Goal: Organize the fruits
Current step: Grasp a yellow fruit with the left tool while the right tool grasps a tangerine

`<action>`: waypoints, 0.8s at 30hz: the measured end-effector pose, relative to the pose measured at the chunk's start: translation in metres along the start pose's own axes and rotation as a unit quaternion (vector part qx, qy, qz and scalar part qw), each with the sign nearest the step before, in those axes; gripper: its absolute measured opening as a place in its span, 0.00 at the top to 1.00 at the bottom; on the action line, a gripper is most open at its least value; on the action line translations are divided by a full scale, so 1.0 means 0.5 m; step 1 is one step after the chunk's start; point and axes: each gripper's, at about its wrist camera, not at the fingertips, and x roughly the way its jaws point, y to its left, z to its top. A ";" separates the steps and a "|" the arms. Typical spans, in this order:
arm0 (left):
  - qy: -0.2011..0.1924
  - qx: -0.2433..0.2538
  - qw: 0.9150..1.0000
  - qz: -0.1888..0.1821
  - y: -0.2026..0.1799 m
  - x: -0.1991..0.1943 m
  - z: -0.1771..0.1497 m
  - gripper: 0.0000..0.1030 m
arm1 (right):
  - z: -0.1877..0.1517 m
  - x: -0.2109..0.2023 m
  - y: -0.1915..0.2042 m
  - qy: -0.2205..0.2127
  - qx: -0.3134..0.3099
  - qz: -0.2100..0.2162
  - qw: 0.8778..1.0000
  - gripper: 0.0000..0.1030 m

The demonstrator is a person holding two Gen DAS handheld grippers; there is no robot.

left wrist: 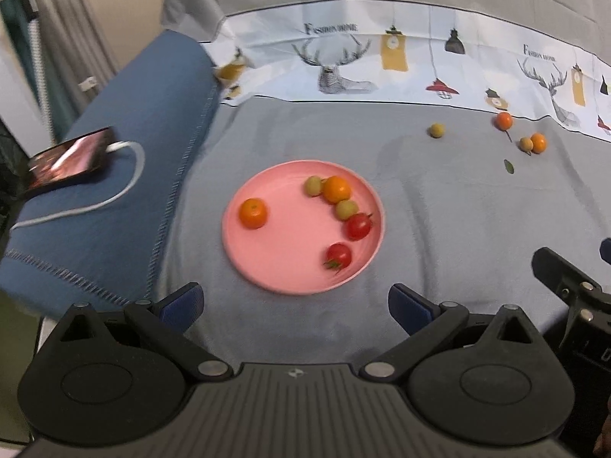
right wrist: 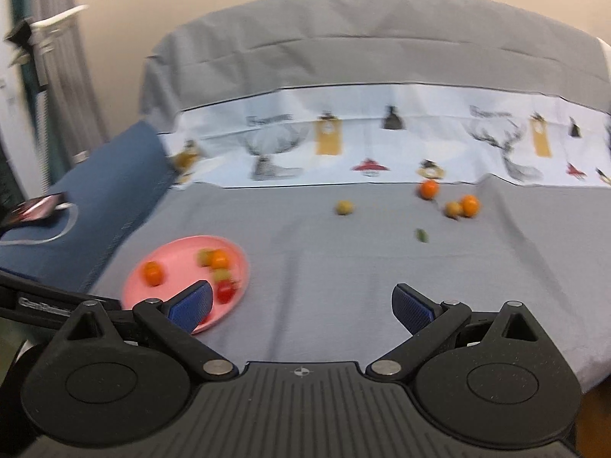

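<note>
A pink plate [left wrist: 275,267] lies on the grey cloth and holds two oranges [left wrist: 252,212], two green fruits [left wrist: 345,209] and two red tomatoes [left wrist: 338,255]. My left gripper [left wrist: 296,305] is open and empty just in front of the plate. Loose fruit lies far right: a green fruit [left wrist: 436,130], an orange [left wrist: 504,120] and an orange pair [left wrist: 532,143]. My right gripper [right wrist: 301,305] is open and empty over bare cloth, the plate [right wrist: 168,263] at its left finger. The loose fruits [right wrist: 462,207] lie beyond it.
A phone [left wrist: 68,160] with a white cable lies on a blue folded blanket [left wrist: 145,145] at the left. A small leaf [left wrist: 508,166] lies on the cloth. A printed white cloth band [left wrist: 382,65] runs along the back. The right gripper's body [left wrist: 573,294] shows at the right edge.
</note>
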 end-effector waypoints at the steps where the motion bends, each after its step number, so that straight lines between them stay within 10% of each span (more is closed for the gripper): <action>1: 0.001 0.001 1.000 -0.003 -0.010 0.010 0.013 0.00 | 0.003 0.012 -0.017 0.000 0.009 -0.010 1.000 0.03; 13: -0.012 0.017 0.999 -0.035 -0.187 0.194 0.203 0.00 | 0.052 0.245 -0.249 -0.016 0.122 -0.150 0.981 0.01; 24: -0.006 0.053 0.998 -0.037 -0.346 0.464 0.349 0.00 | 0.097 0.555 -0.379 0.028 0.157 -0.192 0.968 0.01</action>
